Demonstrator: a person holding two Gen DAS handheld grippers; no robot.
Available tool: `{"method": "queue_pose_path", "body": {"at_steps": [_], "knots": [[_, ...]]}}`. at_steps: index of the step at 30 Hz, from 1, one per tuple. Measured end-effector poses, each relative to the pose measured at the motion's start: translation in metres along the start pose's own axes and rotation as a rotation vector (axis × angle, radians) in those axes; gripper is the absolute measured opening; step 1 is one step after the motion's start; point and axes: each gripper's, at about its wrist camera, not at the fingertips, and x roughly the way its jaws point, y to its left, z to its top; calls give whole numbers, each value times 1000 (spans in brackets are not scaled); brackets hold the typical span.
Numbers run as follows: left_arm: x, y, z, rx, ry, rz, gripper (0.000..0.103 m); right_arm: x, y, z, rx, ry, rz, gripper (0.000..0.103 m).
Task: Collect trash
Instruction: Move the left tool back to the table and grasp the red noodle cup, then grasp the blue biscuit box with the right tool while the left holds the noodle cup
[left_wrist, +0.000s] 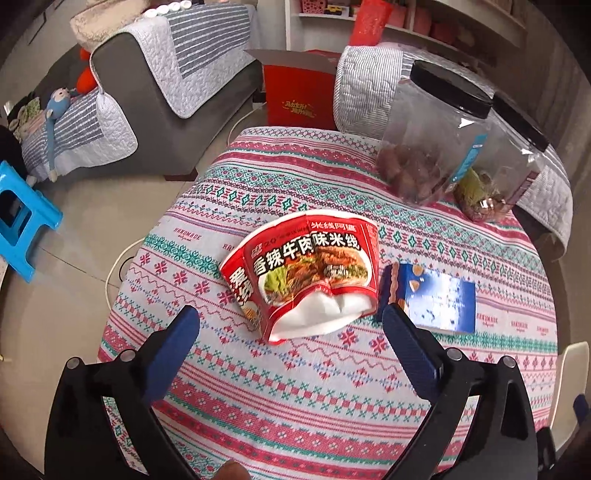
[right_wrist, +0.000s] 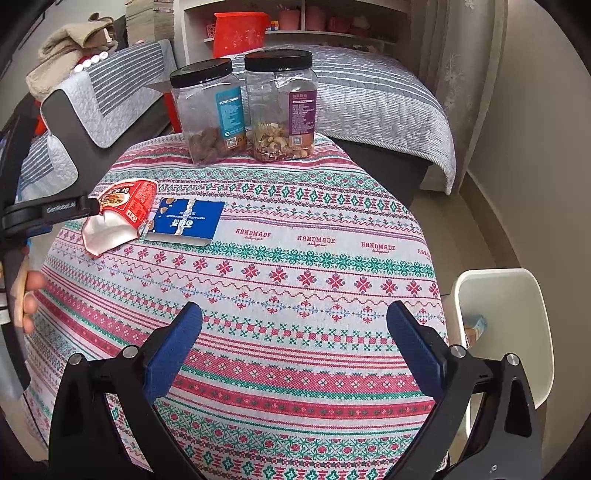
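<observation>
A crushed red noodle cup (left_wrist: 306, 273) lies on its side on the patterned tablecloth (left_wrist: 295, 398), white inside showing. A flat blue snack box (left_wrist: 436, 295) lies just right of it. My left gripper (left_wrist: 290, 317) hovers above the cup, jaws wide open, nothing between the pads. In the right wrist view the cup (right_wrist: 118, 218) and the blue box (right_wrist: 188, 221) sit at the table's left, with the left gripper's black arm (right_wrist: 48, 214) over the cup. My right gripper (right_wrist: 293, 314) stands open over the tablecloth (right_wrist: 295, 280), holding nothing.
Two clear jars with black lids, one holding brown nuts (right_wrist: 208, 110) and one mixed nuts (right_wrist: 280, 107), stand at the table's far edge. A white bin (right_wrist: 506, 332) sits at the right of the table. A grey sofa (left_wrist: 147, 96) and blue stool (left_wrist: 22, 218) are on the left.
</observation>
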Motion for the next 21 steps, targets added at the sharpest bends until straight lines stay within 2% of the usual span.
{"method": "queue_pose_path", "body": {"at_steps": [4, 6, 9, 10, 12, 15, 21], "knots": [[23, -6, 15, -32, 20, 11, 96, 5, -4, 1, 9, 24, 19, 96], [42, -9, 20, -25, 66, 33, 96, 8, -5, 1, 10, 35, 22, 96], [70, -6, 16, -44, 163, -23, 98, 11, -7, 2, 6, 42, 20, 96], [72, -6, 14, -37, 151, -27, 98, 12, -7, 3, 5, 44, 21, 96], [69, -10, 12, 9, 138, -23, 97, 12, -9, 4, 8, 46, 24, 96], [61, -10, 2, 26, 145, -31, 95, 10, -10, 5, 20, 42, 33, 96], [28, -7, -34, 69, 167, -16, 95, 4, -8, 5, 3, 16, 34, 96]]}}
